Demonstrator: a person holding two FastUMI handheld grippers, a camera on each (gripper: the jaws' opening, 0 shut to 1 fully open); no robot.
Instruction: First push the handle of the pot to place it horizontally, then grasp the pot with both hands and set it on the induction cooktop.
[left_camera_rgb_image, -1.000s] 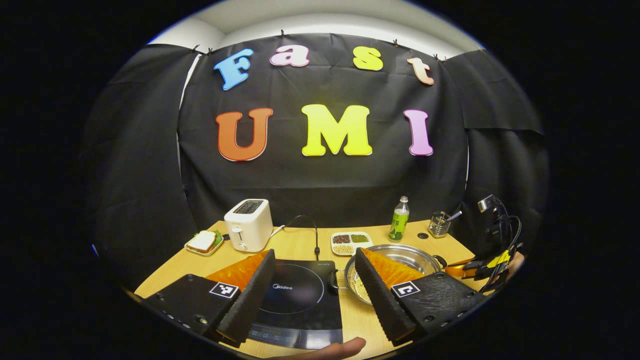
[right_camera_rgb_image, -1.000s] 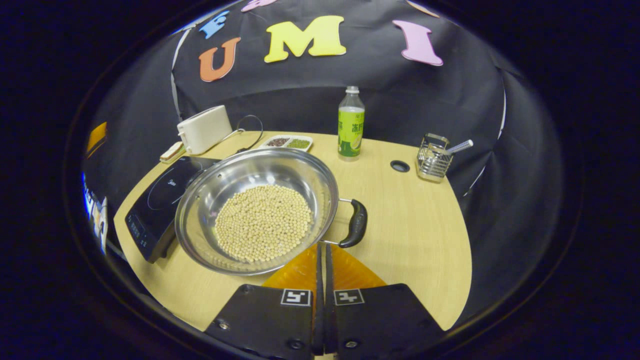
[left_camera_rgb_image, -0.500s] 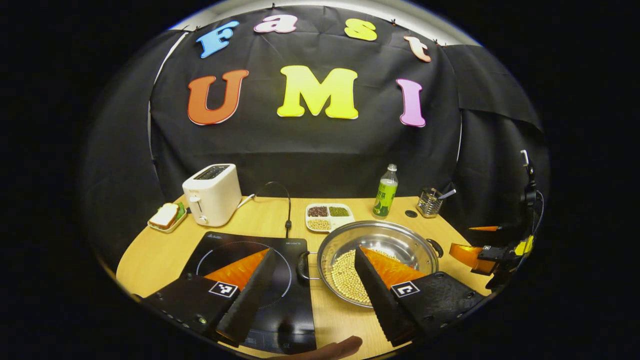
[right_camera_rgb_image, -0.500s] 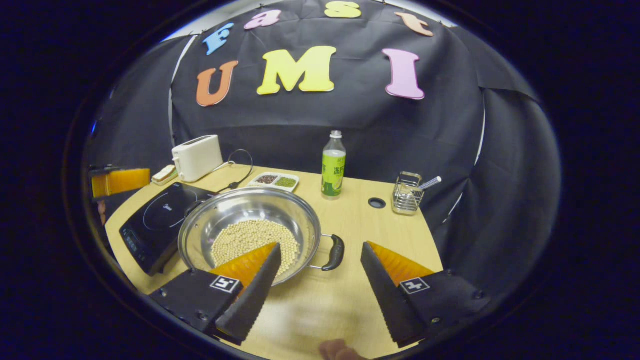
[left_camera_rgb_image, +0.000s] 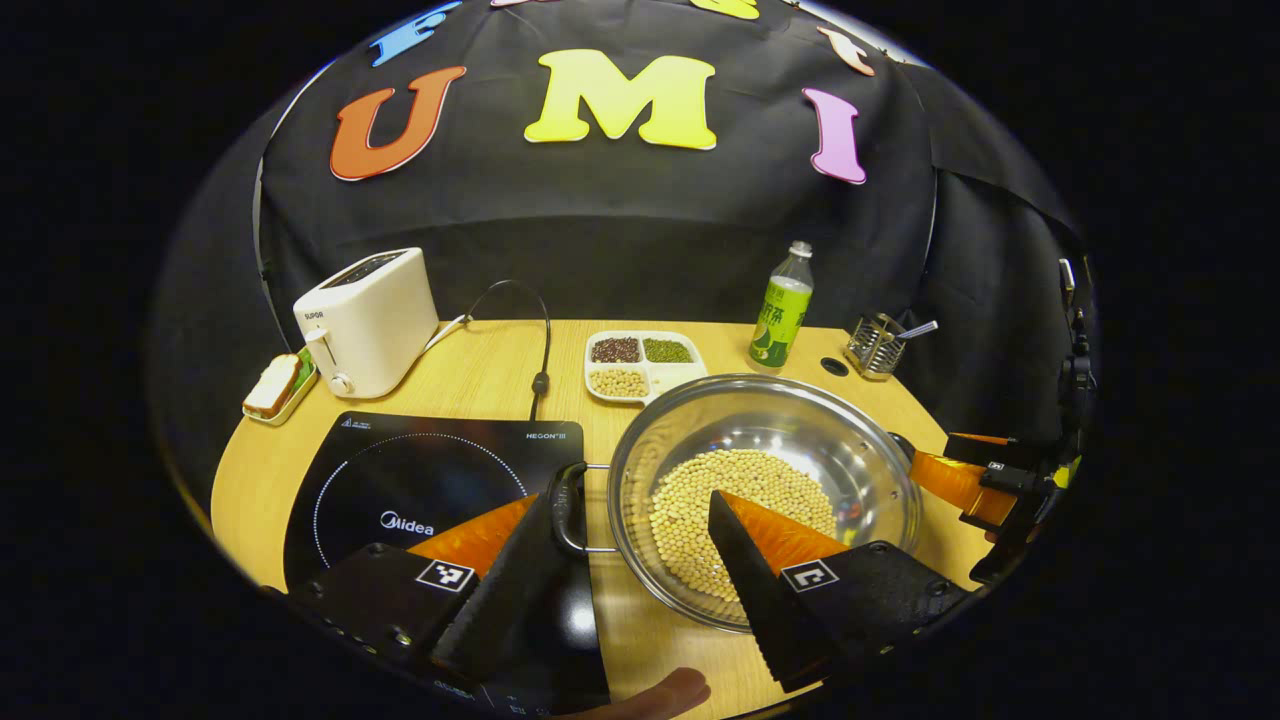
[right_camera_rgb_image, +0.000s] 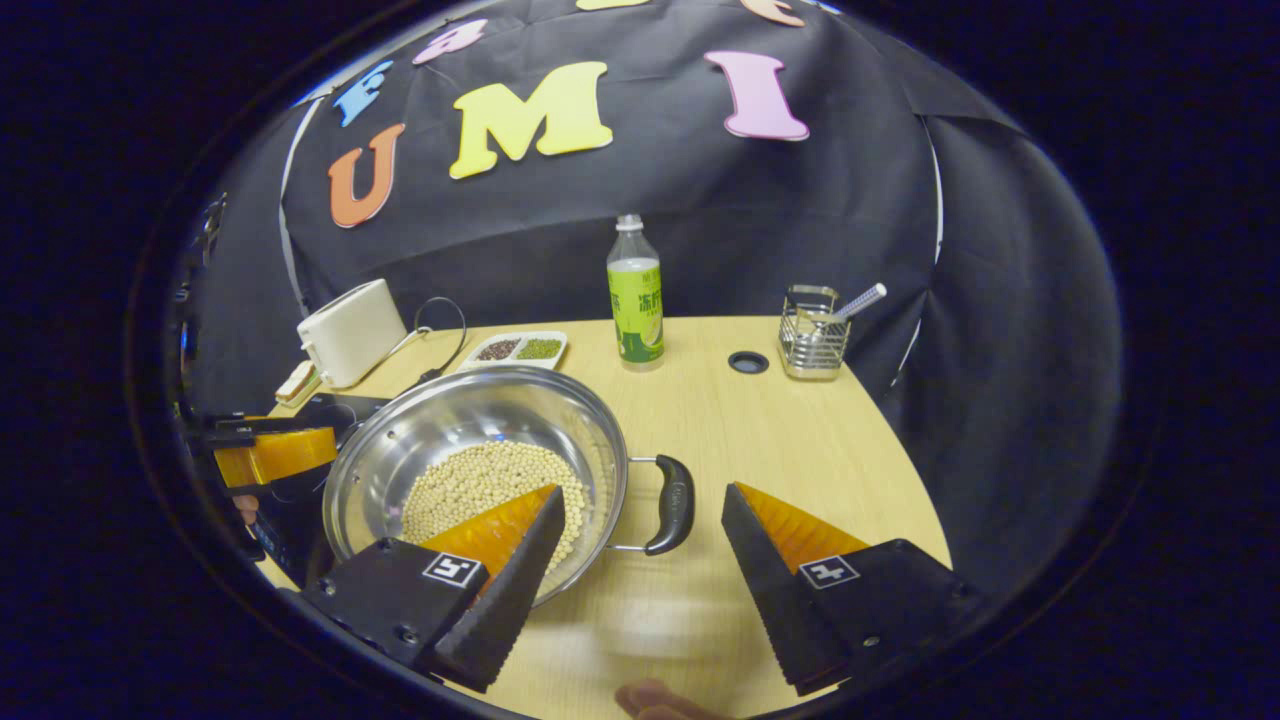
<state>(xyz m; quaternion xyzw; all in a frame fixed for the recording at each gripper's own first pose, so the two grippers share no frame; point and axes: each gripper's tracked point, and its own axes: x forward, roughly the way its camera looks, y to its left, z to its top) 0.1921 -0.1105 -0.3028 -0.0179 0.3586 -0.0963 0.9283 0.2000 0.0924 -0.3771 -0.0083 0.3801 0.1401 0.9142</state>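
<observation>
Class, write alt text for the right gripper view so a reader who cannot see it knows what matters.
The right gripper is open, its fingers either side of the black side handle of a steel pot of pale beans, not touching it. The pot sits on a wooden table, with a green bottle, a wire holder and a white toaster behind.

Shiny steel pot (left_camera_rgb_image: 765, 470) sits flat on the table (right_camera_rgb_image: 800, 440), heaped with pale beans (soybeans, by the look), black side handles level, just beside the black induction cooktop (left_camera_rgb_image: 430, 480), not on it.
</observation>
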